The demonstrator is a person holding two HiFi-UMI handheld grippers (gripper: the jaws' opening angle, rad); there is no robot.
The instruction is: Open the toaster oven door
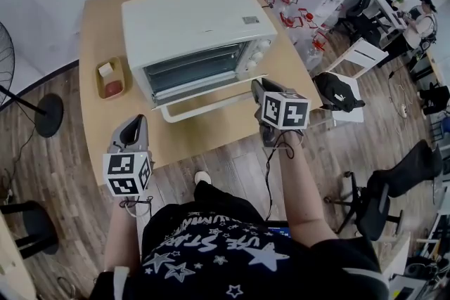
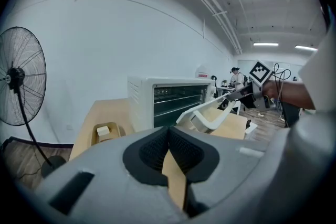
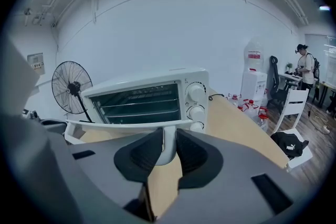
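My right gripper (image 1: 257, 86) clamps the right end of the door handle (image 1: 211, 107) on the part-open toaster oven (image 1: 190, 17). My left gripper (image 1: 133, 124), closed and empty, hovers over the front-left corner of the desk (image 1: 204, 137).

Right gripper (image 1: 259, 89) reaches forward over the near right edge of the bench (image 1: 98, 31), bare forearm (image 1: 304, 183) stretched behind it; its jaws clamp the right end of the door handle (image 3: 167, 148); left gripper (image 1: 133, 126) hangs low at the near left edge, jaws together, empty.
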